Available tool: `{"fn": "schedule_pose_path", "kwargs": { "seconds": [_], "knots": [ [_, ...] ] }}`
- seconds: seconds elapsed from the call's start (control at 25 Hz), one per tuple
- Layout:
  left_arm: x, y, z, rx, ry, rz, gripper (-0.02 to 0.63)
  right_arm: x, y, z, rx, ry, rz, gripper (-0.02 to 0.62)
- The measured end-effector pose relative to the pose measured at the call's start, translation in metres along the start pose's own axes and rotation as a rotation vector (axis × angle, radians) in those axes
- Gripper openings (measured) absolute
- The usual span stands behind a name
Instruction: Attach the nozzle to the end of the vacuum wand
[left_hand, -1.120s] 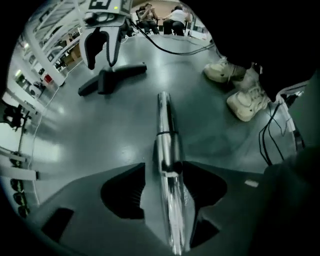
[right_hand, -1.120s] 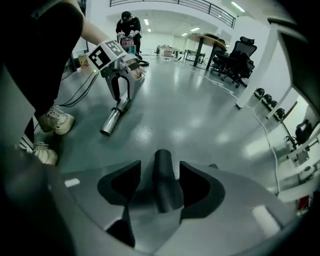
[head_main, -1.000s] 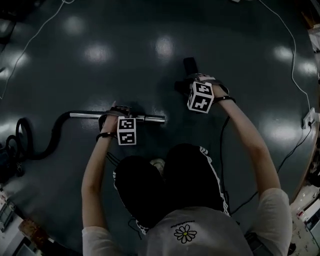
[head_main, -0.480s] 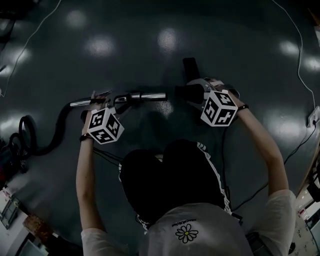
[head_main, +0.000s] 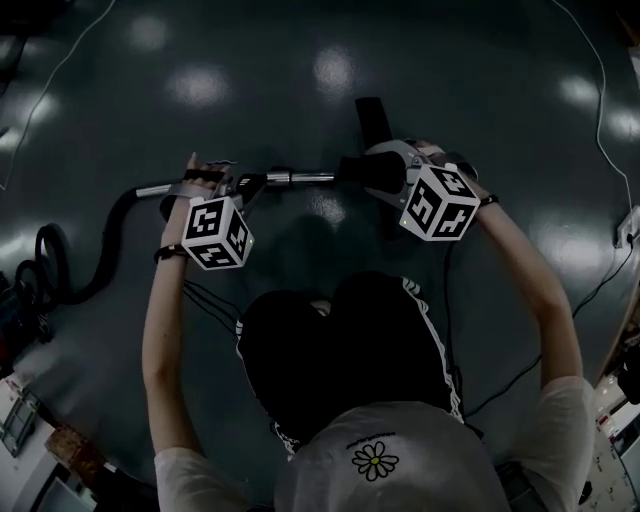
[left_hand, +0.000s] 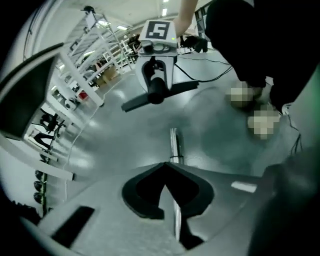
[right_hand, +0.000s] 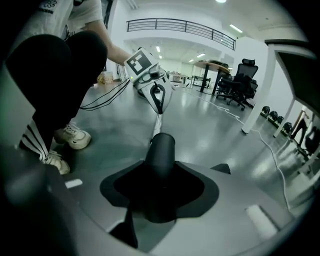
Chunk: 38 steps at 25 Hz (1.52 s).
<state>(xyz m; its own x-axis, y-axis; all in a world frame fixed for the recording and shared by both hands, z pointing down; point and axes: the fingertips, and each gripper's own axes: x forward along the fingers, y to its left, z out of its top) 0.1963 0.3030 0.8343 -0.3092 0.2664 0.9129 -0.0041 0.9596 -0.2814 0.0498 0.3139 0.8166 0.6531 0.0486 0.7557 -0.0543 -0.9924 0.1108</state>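
The black hose (head_main: 118, 215) trails across the floor and probably drags on the vacuum wand (head_main: 300, 178). The wand is a stiff, smooth metal tube, likely slippery. The left tongs (left_hand: 167, 167) are clamped on it a little back from its free end, a sound hold. The nozzle (right_hand: 161, 150), seemingly light hard plastic, is held up off the floor, its mouth right at that end. Its neck sits between the wide-set right tongs (right_hand: 160, 170), whose jaws have just been closing on it.

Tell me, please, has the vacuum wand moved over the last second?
Yes: the wand has shifted up-frame, away from the coiled hose, toward the nozzle.
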Motion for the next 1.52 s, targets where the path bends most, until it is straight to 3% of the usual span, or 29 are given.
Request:
{"fn": "schedule_pose_path", "kwargs": {
  "seconds": [0.08, 0.2, 0.28, 0.36, 0.44, 0.52, 0.68, 0.88, 1.0, 1.16, 1.36, 1.52],
  "knots": [
    [0.013, -0.021, -0.01, -0.003, 0.023, -0.076, 0.016, 0.004, 0.004, -0.014, -0.002, 0.038, 0.002, 0.196],
    [0.043, -0.039, -0.029, -0.071, 0.074, -0.138, 0.23, 0.009, 0.012, -0.03, 0.026, 0.068, 0.007, 0.196],
    [0.066, -0.045, -0.043, -0.078, 0.129, -0.157, 0.27, 0.013, 0.019, -0.038, 0.046, 0.082, 0.017, 0.196],
    [0.085, -0.048, -0.055, -0.046, 0.19, -0.156, 0.265, 0.018, 0.024, -0.044, 0.051, 0.096, 0.025, 0.196],
    [0.102, -0.047, -0.059, -0.011, 0.231, -0.135, 0.184, 0.021, 0.027, -0.05, 0.056, 0.107, 0.026, 0.196],
    [0.112, -0.047, -0.059, -0.017, 0.251, -0.134, 0.219, 0.023, 0.027, -0.056, 0.069, 0.111, 0.025, 0.196],
    [0.114, -0.048, -0.066, 0.006, 0.287, -0.173, 0.225, 0.044, 0.026, -0.05, 0.075, 0.11, 0.026, 0.196],
    [0.109, -0.051, -0.068, -0.076, 0.201, -0.238, 0.208, 0.068, 0.037, -0.044, 0.037, 0.119, 0.054, 0.197],
    [0.082, -0.04, -0.056, -0.123, 0.129, -0.194, 0.198, 0.058, 0.04, -0.047, 0.012, 0.115, 0.067, 0.198],
    [0.055, -0.032, -0.043, -0.119, 0.071, -0.181, 0.196, 0.05, 0.038, -0.032, 0.049, 0.019, 0.075, 0.198],
    [0.055, -0.031, -0.046, -0.128, 0.062, -0.179, 0.196, 0.064, 0.027, -0.018, 0.069, -0.067, 0.098, 0.195],
    [0.05, -0.034, -0.044, -0.118, 0.045, -0.191, 0.196, 0.059, 0.033, -0.007, 0.041, -0.103, 0.172, 0.193]
  ]
}}
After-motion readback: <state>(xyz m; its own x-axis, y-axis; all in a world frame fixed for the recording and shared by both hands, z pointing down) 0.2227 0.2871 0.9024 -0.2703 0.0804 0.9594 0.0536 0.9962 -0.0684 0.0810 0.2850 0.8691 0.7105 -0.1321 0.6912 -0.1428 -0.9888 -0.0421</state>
